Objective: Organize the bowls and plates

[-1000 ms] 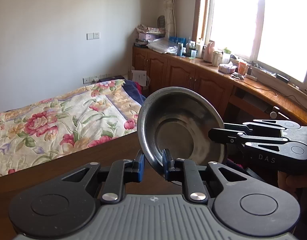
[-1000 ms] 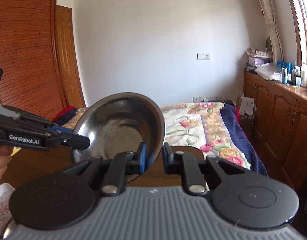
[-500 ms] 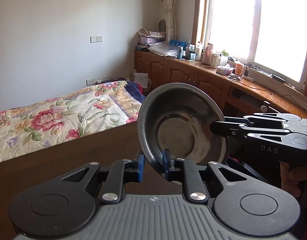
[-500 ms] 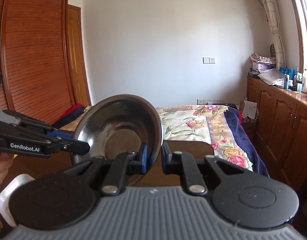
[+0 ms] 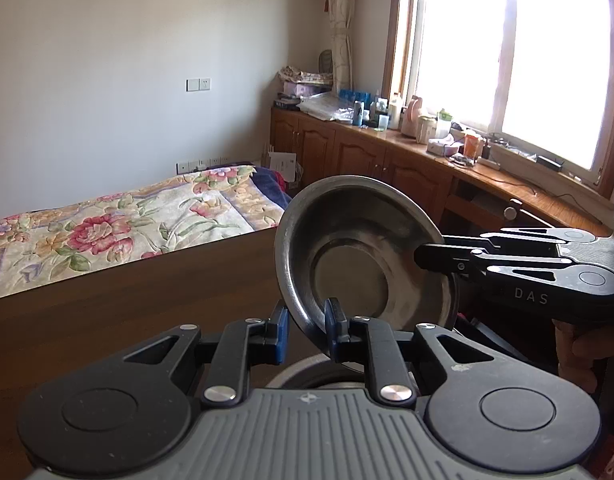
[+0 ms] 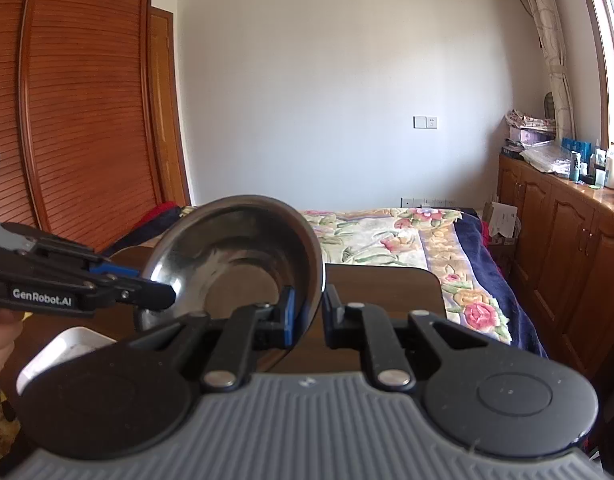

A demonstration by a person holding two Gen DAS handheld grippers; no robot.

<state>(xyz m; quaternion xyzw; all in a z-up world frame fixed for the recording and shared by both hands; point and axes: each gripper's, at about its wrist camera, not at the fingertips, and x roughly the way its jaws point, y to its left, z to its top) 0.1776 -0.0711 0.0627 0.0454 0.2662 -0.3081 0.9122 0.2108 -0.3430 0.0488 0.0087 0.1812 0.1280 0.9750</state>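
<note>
A steel bowl (image 5: 347, 276) hangs tilted in the air above the dark wooden table (image 5: 127, 308), its inside facing both cameras. My left gripper (image 5: 305, 320) is shut on its near lower rim. My right gripper (image 5: 421, 252) comes in from the right and is shut on the opposite rim. In the right wrist view the same bowl (image 6: 235, 264) sits between the fingers of my right gripper (image 6: 307, 312), while my left gripper (image 6: 169, 298) clamps the rim from the left. Below the held bowl the rim of a second steel bowl (image 5: 303, 374) shows, mostly hidden by my left gripper.
A white dish (image 6: 63, 350) lies on the table (image 6: 383, 288) at lower left. A flowered bed (image 5: 107, 224) stands beyond the table's far edge. Wooden cabinets (image 5: 387, 160) with bottles run under the window on the right, and a slatted wardrobe (image 6: 87, 120) on the left.
Both grippers kept their hold on the bowl while shifting over the table. More tabletop shows now, and the second steel rim and the white dish have come into view below.
</note>
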